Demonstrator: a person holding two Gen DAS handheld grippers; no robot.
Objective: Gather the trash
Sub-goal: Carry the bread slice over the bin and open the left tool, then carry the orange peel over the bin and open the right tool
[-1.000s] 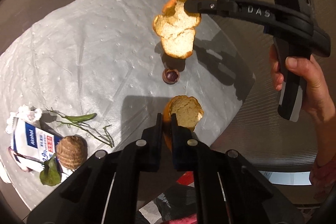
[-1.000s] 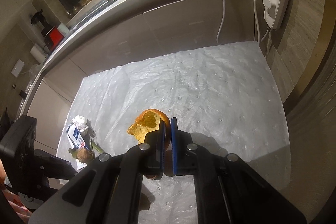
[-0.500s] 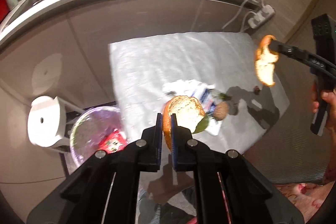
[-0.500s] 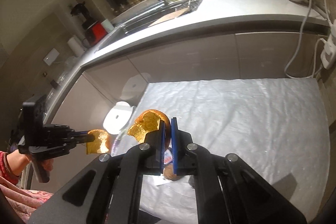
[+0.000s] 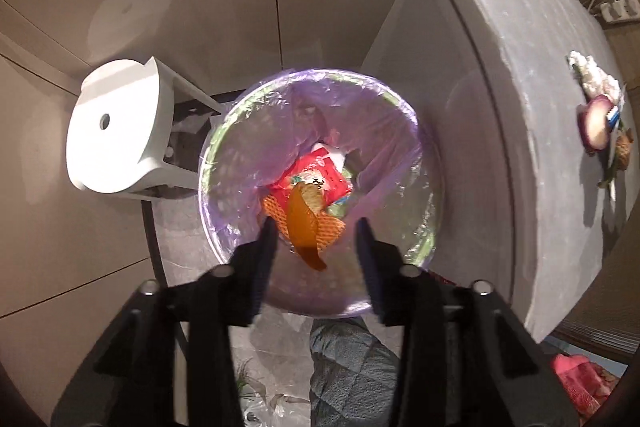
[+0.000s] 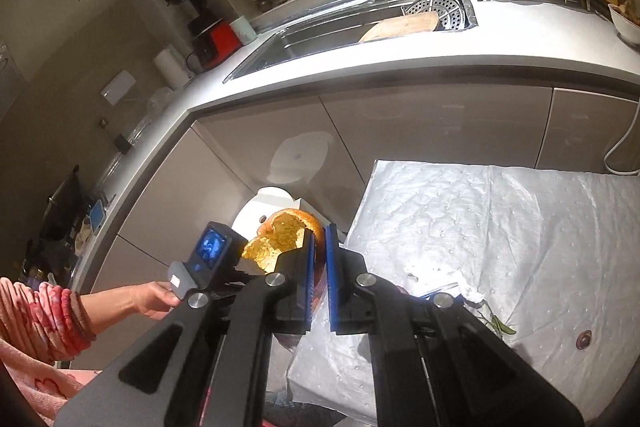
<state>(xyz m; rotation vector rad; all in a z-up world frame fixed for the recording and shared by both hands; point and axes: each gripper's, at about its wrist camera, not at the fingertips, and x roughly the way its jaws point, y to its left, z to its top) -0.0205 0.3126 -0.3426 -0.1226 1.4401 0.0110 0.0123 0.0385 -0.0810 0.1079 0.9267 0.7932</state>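
My left gripper [image 5: 316,231] is open above a round bin [image 5: 224,227] lined with a purple bag. An orange peel [image 5: 304,223] is between the fingers, falling edge-on toward red packaging and orange netting [image 5: 332,231] in the bin. My right gripper [image 6: 318,247] is shut on a second orange peel [image 6: 280,235], held in the air left of the table. The left gripper's body with its blue screen [image 6: 208,253] shows beyond it, held by a hand.
A white stool [image 5: 116,131] stands left of the bin. The table under a white padded sheet [image 6: 500,227] carries a tissue, a wipe packet, leaves and small scraps [image 5: 600,123]. A brown cap [image 6: 584,339] lies near its front. Kitchen counter and sink lie behind.
My left gripper swung from over the table to above the bin and opened, releasing its orange peel. My right gripper carried its peel leftward off the table.
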